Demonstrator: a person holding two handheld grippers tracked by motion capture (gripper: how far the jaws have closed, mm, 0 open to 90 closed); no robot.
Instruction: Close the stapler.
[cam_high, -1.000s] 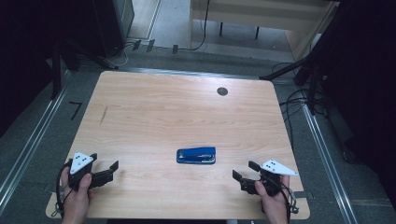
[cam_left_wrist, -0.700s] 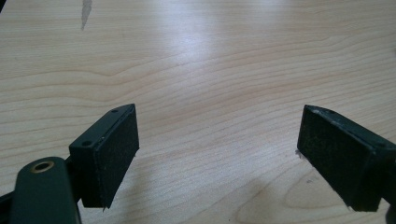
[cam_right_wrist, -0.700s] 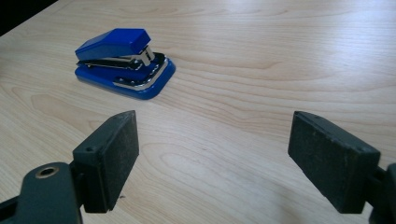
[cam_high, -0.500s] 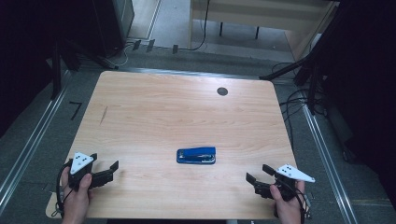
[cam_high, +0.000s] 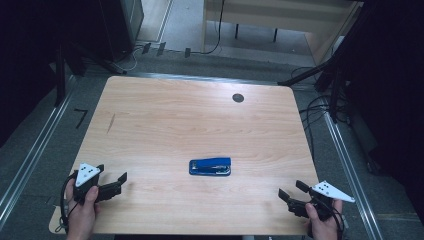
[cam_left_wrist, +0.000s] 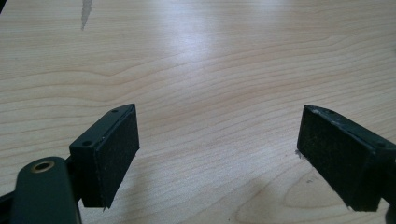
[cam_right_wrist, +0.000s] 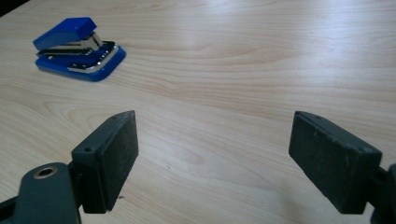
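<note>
Nothing is grasped yet: the blue stapler (cam_high: 210, 166) lies untouched mid-bench (cam_high: 175, 115); left gripper (cam_high: 111, 182) and right gripper (cam_high: 291, 190) both released, empty.

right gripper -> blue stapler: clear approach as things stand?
Probably yes. The right gripper sits at the table's near right corner, jaws open and empty. Only bare wood lies between it and the blue stapler, which shows unobstructed in the right gripper view, up and left of the jaws.

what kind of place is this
Probably an office or lab workspace: a wooden desk with a cable hole, a blue stapler on it, cables trailing across the grey floor, and another desk's legs behind.
</note>
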